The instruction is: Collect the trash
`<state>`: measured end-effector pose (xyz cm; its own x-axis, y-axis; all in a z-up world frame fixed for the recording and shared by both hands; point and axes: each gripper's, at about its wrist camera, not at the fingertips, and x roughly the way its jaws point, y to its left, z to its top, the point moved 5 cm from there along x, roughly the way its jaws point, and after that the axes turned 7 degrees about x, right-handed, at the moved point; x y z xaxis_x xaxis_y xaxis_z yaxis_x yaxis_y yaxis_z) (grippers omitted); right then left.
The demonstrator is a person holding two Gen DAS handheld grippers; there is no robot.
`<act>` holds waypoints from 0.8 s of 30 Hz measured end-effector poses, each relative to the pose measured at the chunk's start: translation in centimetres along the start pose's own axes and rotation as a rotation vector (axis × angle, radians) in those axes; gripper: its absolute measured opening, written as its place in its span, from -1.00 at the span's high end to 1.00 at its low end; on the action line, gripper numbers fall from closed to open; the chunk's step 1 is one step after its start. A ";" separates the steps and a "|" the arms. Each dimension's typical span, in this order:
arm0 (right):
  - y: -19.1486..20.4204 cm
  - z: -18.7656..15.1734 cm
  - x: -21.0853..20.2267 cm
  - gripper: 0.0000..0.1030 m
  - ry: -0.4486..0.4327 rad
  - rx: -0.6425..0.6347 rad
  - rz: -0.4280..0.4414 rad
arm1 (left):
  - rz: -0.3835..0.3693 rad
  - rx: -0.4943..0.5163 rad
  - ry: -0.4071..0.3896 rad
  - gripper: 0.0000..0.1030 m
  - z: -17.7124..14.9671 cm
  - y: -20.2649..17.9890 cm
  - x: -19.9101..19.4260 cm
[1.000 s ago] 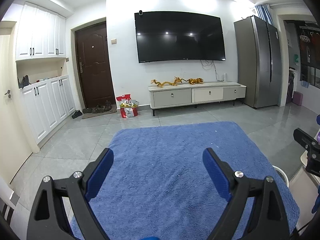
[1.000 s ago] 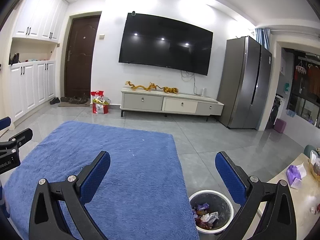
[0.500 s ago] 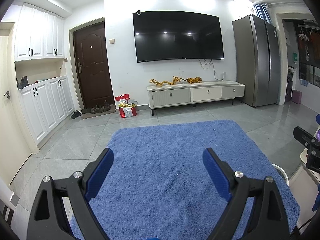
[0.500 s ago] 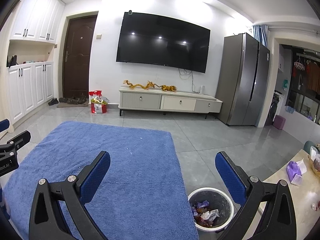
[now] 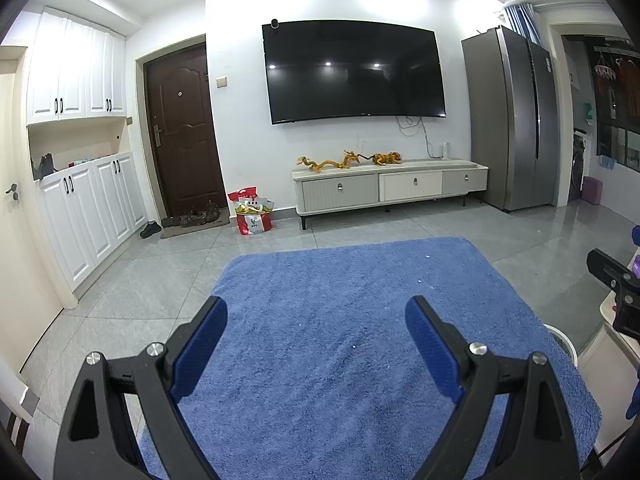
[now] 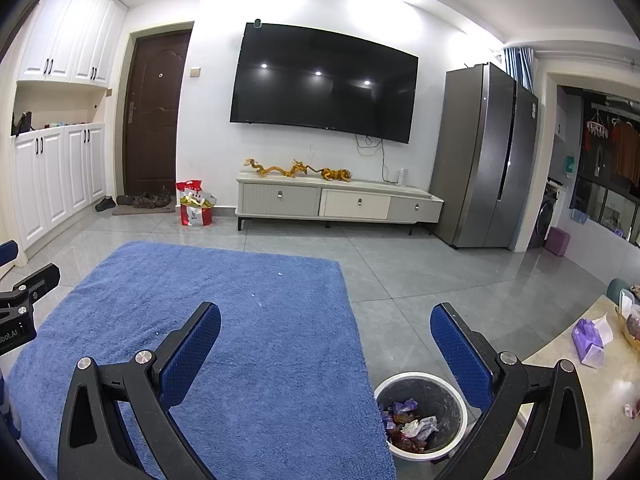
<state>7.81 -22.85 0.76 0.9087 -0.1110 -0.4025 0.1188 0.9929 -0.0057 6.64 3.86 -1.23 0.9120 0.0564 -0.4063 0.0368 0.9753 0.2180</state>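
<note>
A white-rimmed waste bin (image 6: pixel 448 380) stands on the floor by the blue rug's right edge, with crumpled wrappers (image 6: pixel 408 426) inside; its rim also shows in the left wrist view (image 5: pixel 562 338). My right gripper (image 6: pixel 325 336) is open and empty, held above the rug and the bin. My left gripper (image 5: pixel 316 330) is open and empty above the blue rug (image 5: pixel 360 320). A few tiny white specks (image 6: pixel 279 274) lie on the rug.
A beige table (image 6: pixel 600 380) at the right holds a purple tissue pack (image 6: pixel 588 340) and a small pink scrap (image 6: pixel 630 410). Grey tile floor, a TV cabinet (image 6: pixel 336 202), a fridge (image 6: pixel 488 160), a red bag (image 6: pixel 194 208) and white cupboards (image 5: pixel 88 208) lie beyond.
Both views have shifted only slightly; the grippers stay open and empty. Nothing on the rug or in the bin has moved.
</note>
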 end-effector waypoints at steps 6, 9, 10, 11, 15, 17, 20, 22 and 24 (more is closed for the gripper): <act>-0.2 -0.2 0.1 -0.99 0.005 0.001 0.001 | 0.002 0.003 -0.001 -0.76 -0.1 0.0 0.1; -0.2 -0.2 0.2 -0.99 0.008 0.003 0.001 | 0.001 0.002 0.000 -0.76 0.0 0.0 0.0; -0.2 -0.2 0.3 -0.99 0.009 0.002 0.000 | 0.001 0.000 0.001 -0.76 0.0 0.1 0.0; -0.1 -0.3 0.3 -0.99 0.009 0.002 0.000 | 0.001 -0.001 0.001 -0.76 0.0 0.1 0.0; 0.0 -0.4 0.3 -0.99 0.009 0.001 0.000 | 0.002 -0.008 0.002 -0.76 -0.1 0.3 0.0; 0.1 -0.4 0.3 -0.99 0.011 0.003 0.003 | -0.002 -0.009 0.007 -0.76 -0.1 0.3 0.1; 0.3 -0.6 0.3 -0.99 0.014 -0.002 0.002 | -0.006 -0.010 0.015 -0.76 -0.2 0.3 0.3; 0.3 -0.8 0.3 -0.99 0.016 -0.002 0.002 | -0.011 -0.010 0.020 -0.76 -0.4 0.2 0.4; 0.3 -0.9 0.3 -0.99 0.016 -0.001 0.000 | -0.012 -0.010 0.021 -0.76 -0.4 0.1 0.3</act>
<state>7.76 -22.50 -0.17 0.9020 -0.1107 -0.4174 0.1189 0.9929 -0.0063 6.79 4.11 -1.71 0.9028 0.0487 -0.4274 0.0438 0.9780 0.2038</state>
